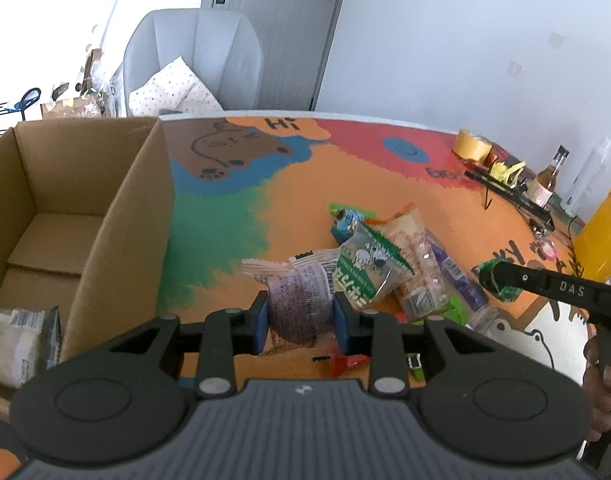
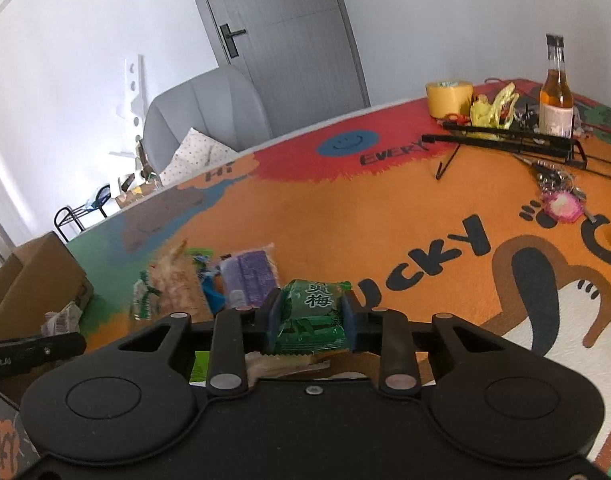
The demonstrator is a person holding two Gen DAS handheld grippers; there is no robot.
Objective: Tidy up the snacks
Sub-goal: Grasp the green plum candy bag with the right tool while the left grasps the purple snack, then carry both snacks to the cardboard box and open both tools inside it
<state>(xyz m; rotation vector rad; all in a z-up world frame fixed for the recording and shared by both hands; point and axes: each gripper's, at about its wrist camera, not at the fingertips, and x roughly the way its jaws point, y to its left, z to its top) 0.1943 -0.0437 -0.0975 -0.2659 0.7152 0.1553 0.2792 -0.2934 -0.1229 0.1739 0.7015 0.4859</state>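
In the left wrist view my left gripper (image 1: 301, 314) is shut on a purple snack packet (image 1: 301, 300) with crimped clear ends, its blue pads pressing both sides. Just beyond lies a pile of snacks (image 1: 389, 264) on the colourful table mat. An open cardboard box (image 1: 105, 200) stands to the left, with a white packet (image 1: 17, 340) inside its near corner. In the right wrist view my right gripper (image 2: 311, 314) is shut on a green plum candy packet (image 2: 313, 312). That gripper also shows in the left wrist view as a black arm holding the green packet (image 1: 497, 276).
At the far right of the table stand a yellow tape roll (image 2: 449, 98), a glass bottle (image 2: 555, 96), a black stand (image 2: 505, 136) and a pink keyring (image 2: 561, 206). A grey chair (image 1: 197, 56) with a dotted cushion sits behind the table. More packets (image 2: 245, 276) lie left of my right gripper.
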